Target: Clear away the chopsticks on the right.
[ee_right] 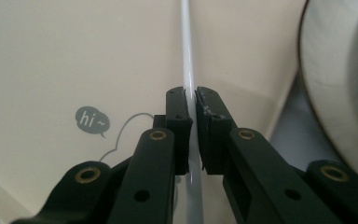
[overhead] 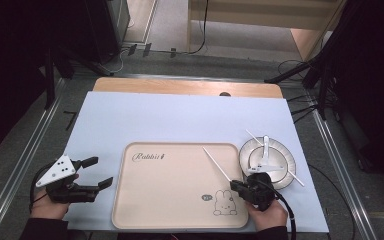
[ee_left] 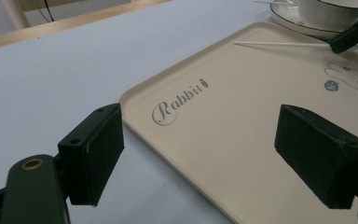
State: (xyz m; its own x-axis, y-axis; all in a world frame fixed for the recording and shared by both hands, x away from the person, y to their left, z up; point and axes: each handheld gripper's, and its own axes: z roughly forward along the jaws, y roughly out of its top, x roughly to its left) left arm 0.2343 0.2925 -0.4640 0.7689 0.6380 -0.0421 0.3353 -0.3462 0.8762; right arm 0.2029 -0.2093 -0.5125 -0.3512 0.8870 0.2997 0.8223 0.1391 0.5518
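Over the tray [overhead: 170, 200] | we clench right gripper [overhead: 236, 186] on a chopstick [overhead: 217, 165] | left gripper [overhead: 100, 172] released | next, likely lower it flat.

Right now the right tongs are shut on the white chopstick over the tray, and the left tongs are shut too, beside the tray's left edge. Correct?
Not quite: the left tongs are open, jaws wide apart, as the left gripper view shows. The rest holds: the right tongs are shut on the white chopstick over the tray.
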